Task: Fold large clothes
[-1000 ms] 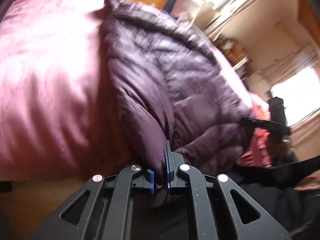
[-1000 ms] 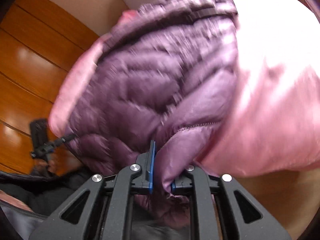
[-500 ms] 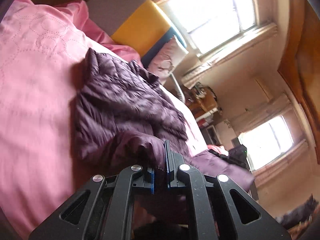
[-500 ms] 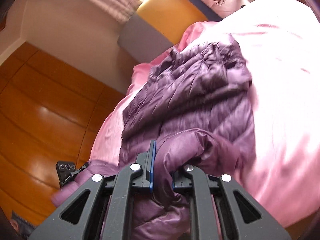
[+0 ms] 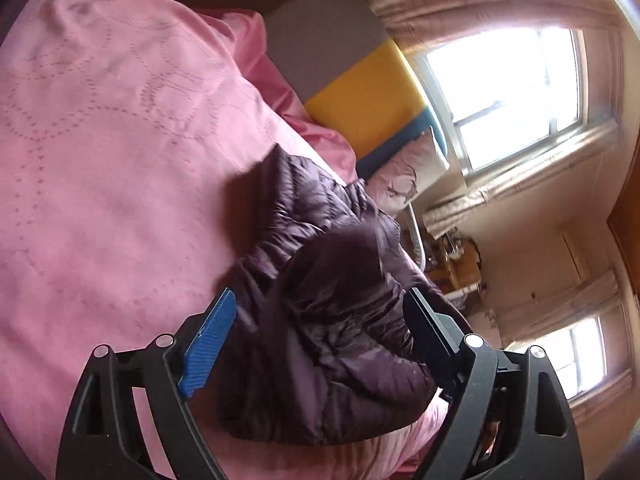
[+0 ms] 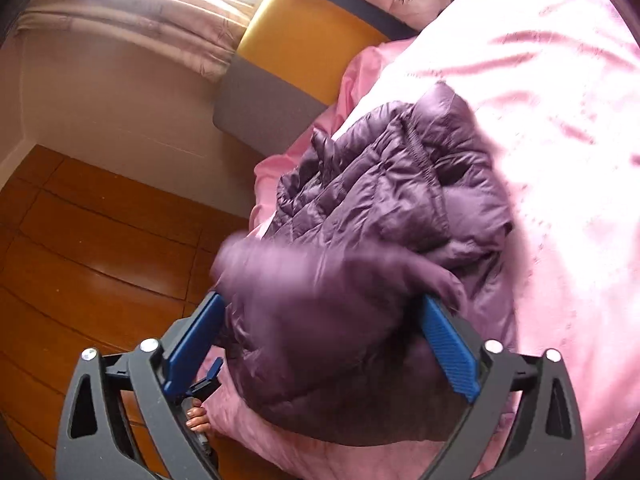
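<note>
The purple jacket (image 5: 320,320) lay bunched near the bed's edge, filling the gap between each gripper's spread jaws. Beyond it the pink bedspread (image 5: 120,160) lay bare and open to a reach. The padded headboard (image 6: 288,64) closed the far end; the wooden floor (image 6: 80,240) beside the bed was open.

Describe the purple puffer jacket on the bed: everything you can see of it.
The purple puffer jacket is dark plum, quilted in narrow stitched channels, with a slightly shiny, nylon-looking shell. It lies bunched and partly folded over itself on the pink bedspread, near the bed's edge above the wooden floor. A ribbed seam or zip line runs across its upper part. Its nearest fold, motion-blurred, sits between the spread jaws of both the left tongs and right tongs, which have just been opening; no pad presses it.
</note>
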`<state>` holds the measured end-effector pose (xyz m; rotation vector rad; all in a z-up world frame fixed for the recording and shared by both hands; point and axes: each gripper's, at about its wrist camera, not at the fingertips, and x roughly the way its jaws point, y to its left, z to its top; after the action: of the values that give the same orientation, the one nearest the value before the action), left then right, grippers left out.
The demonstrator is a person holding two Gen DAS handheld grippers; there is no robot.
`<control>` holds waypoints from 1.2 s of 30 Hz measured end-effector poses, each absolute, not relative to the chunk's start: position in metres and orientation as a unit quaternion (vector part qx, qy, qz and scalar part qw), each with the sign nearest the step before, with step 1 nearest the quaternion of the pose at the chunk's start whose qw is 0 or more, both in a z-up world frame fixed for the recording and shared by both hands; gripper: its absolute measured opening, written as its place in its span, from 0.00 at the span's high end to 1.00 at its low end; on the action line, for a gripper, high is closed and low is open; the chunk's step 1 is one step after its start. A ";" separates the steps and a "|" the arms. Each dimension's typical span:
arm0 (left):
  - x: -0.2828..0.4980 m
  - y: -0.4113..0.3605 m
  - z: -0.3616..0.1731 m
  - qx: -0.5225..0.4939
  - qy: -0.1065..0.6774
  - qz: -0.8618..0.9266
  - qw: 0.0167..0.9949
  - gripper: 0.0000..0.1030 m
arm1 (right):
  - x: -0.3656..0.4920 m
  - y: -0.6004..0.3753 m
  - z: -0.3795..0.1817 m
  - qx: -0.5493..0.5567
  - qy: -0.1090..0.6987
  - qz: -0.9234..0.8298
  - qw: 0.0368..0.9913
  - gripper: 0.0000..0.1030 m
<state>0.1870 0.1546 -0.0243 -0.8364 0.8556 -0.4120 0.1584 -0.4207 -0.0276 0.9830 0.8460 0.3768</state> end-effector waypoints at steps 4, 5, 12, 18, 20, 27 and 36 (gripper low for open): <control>0.181 0.151 -0.042 -0.354 0.422 -0.193 0.812 0.18 | 0.132 -0.423 -0.032 0.402 0.408 0.137 0.808 0.04; 0.179 0.146 -0.046 -0.345 0.426 -0.199 0.812 0.18 | 0.126 -0.419 -0.035 0.383 0.416 0.127 0.815 0.04; 0.175 0.093 -0.068 -0.252 0.459 -0.235 0.819 0.68 | 0.109 -0.368 -0.061 0.221 0.464 0.086 0.853 0.46; 0.159 0.099 -0.062 -0.253 0.454 -0.237 0.821 0.86 | 0.100 -0.362 -0.050 0.219 0.463 0.100 0.853 0.74; 0.151 0.099 -0.061 -0.246 0.455 -0.241 0.821 0.86 | 0.091 -0.363 -0.048 0.214 0.465 0.105 0.852 0.74; 0.104 0.099 -0.057 -0.232 0.477 -0.265 0.805 0.86 | 0.038 -0.369 -0.044 0.213 0.486 0.119 0.839 0.75; 0.027 0.107 -0.062 -0.210 0.506 -0.226 0.805 0.83 | -0.020 -0.371 -0.036 0.170 0.533 0.124 0.820 0.55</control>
<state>0.0269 0.1073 -0.0616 -0.4493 1.0833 -0.4841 -0.0204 -0.3706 -0.0361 0.3614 1.1354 0.2636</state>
